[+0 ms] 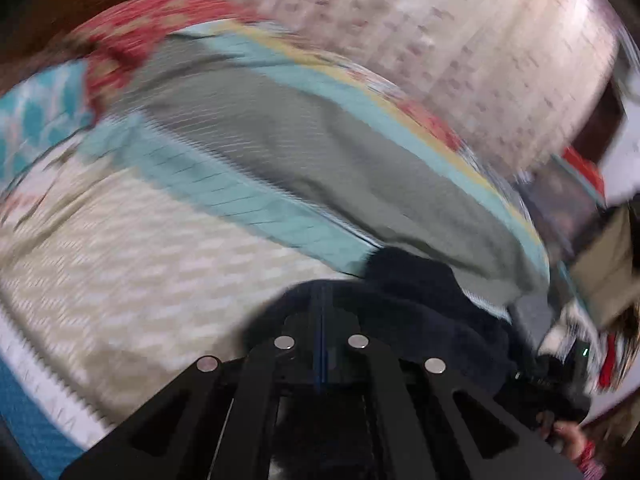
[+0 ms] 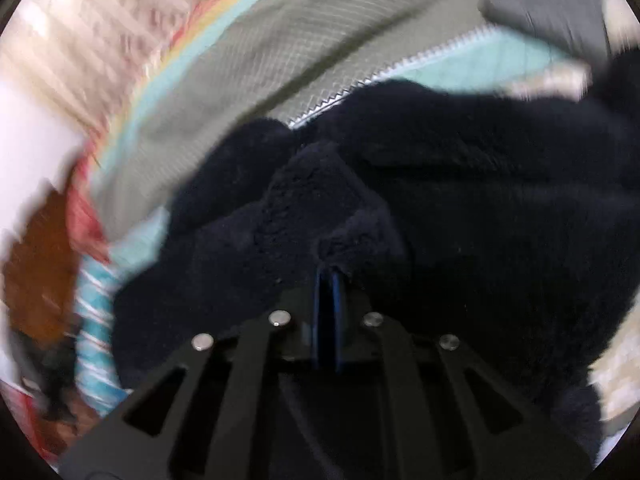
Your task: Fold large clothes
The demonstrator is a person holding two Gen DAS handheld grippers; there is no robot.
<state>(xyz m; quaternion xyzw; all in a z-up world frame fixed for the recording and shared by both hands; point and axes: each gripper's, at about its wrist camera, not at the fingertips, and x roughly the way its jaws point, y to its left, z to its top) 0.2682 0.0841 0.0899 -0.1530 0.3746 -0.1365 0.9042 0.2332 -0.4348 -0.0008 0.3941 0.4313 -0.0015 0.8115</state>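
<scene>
A dark navy fleece garment [image 2: 460,184] fills the right wrist view and hangs bunched over a patterned bed quilt [image 2: 280,40]. My right gripper [image 2: 329,276] is shut on a fold of the fleece, which rises in front of the fingers. In the left wrist view my left gripper [image 1: 322,312] is shut on an edge of the same fleece garment [image 1: 420,292], which trails to the right. Both views are motion-blurred.
The quilt [image 1: 260,152] has grey, teal and beige bands with a red floral border. A pale patterned wall or curtain [image 1: 460,40] stands beyond the bed. The other hand and gripper handle [image 1: 560,420] show at lower right, near a cardboard piece [image 1: 604,268].
</scene>
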